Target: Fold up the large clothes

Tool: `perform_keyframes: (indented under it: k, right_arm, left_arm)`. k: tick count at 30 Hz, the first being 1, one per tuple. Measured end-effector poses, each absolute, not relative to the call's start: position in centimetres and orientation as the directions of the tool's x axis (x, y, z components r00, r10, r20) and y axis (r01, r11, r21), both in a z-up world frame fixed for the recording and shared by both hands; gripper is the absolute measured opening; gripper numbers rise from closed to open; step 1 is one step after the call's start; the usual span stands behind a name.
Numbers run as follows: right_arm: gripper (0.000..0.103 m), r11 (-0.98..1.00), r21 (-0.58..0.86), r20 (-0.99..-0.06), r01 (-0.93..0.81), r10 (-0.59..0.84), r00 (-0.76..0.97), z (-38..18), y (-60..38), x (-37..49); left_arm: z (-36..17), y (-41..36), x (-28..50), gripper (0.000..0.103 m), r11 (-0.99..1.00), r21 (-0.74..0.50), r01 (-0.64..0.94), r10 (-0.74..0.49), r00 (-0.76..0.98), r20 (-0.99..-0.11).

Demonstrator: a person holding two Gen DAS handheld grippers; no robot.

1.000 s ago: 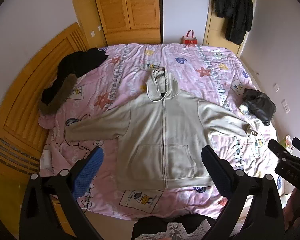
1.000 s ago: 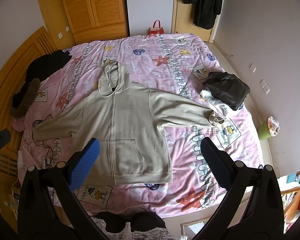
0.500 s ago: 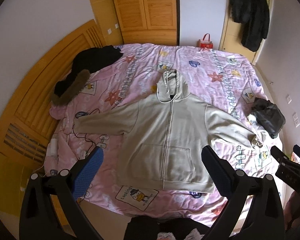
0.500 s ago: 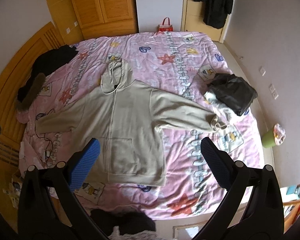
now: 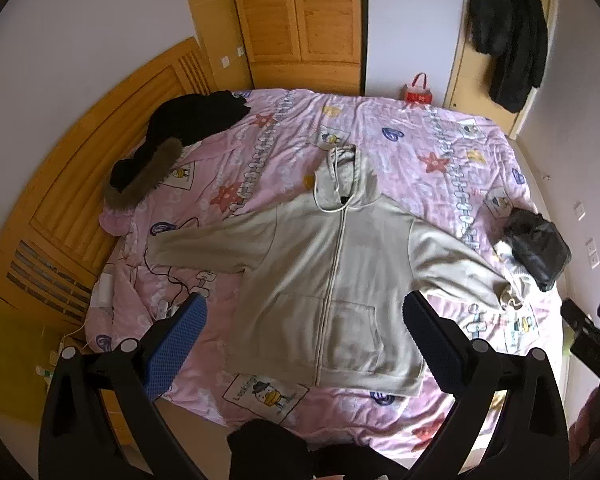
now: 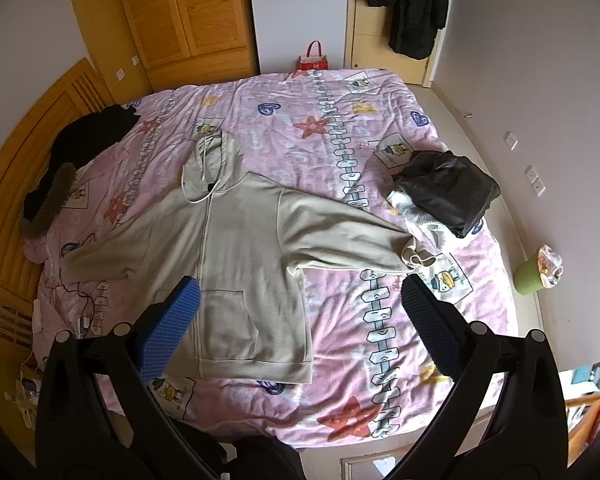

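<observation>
A: Left wrist view: your left gripper [image 5: 302,314] hangs high above the bed [image 5: 380,136], its blue-padded fingers [image 5: 176,344] spread wide with nothing between them. Where does the garment lie?

B: The beige hoodie [image 5: 332,264] lies flat and face up on the pink patterned cover, zipped, hood toward the far wardrobe [image 5: 300,12], both sleeves stretched out to the sides. Its hem and front pocket sit between your two fingers in the frame, well below them and untouched.

A: And from the right wrist view?

B: Your right gripper [image 6: 300,304] is likewise spread wide and holds nothing. The hoodie [image 6: 244,248] falls toward its left finger [image 6: 168,328], which overlaps the pocket area in the frame; the right-hand sleeve cuff [image 6: 414,254] ends just above the right finger's tip.

A: What else lies around the garment?

B: A black fur-trimmed coat [image 5: 172,140] rests at the headboard side, a black bundle [image 6: 448,192] over white cloth lies just beyond the sleeve cuff, and a dark cable [image 5: 168,272] runs beneath the other sleeve. A red bag [image 6: 312,60] stands past the far edge, a dark jacket [image 6: 408,4] hangs on the door, and a green bin [image 6: 530,276] sits on the floor.
</observation>
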State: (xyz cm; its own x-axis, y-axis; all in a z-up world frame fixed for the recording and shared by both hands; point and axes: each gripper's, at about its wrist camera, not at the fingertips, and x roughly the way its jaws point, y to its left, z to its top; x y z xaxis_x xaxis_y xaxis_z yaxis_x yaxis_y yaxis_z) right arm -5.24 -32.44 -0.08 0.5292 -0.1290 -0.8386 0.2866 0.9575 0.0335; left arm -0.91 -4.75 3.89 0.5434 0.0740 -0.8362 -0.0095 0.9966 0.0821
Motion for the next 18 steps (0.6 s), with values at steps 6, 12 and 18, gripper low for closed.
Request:
perform_keyframes:
  k: [6, 12, 18]
  right_arm:
    - [0.098, 0.952, 0.016, -0.825, 0.307, -0.162, 0.542, 0.8, -30.5, -4.1]
    - [0.098, 0.952, 0.017, -0.787, 0.305, -0.175, 0.591, 1.9, -25.3, 0.4]
    - [0.098, 0.969, 0.011, -0.777, 0.248, -0.148, 0.612, 2.0, -16.1, 8.8]
  left_arm:
    - [4.0, -1.3, 1.3, 0.095, 0.999, 0.03, -0.044, 0.05, 0.559, -0.828]
    - [2.6, 4.8, 4.9, 0.095, 0.994, 0.009, -0.113, 0.073, 0.58, -0.811]
    - [-1.9, 16.2, 12.4, 0.095, 0.974, -0.014, -0.226, 0.105, 0.502, -0.859]
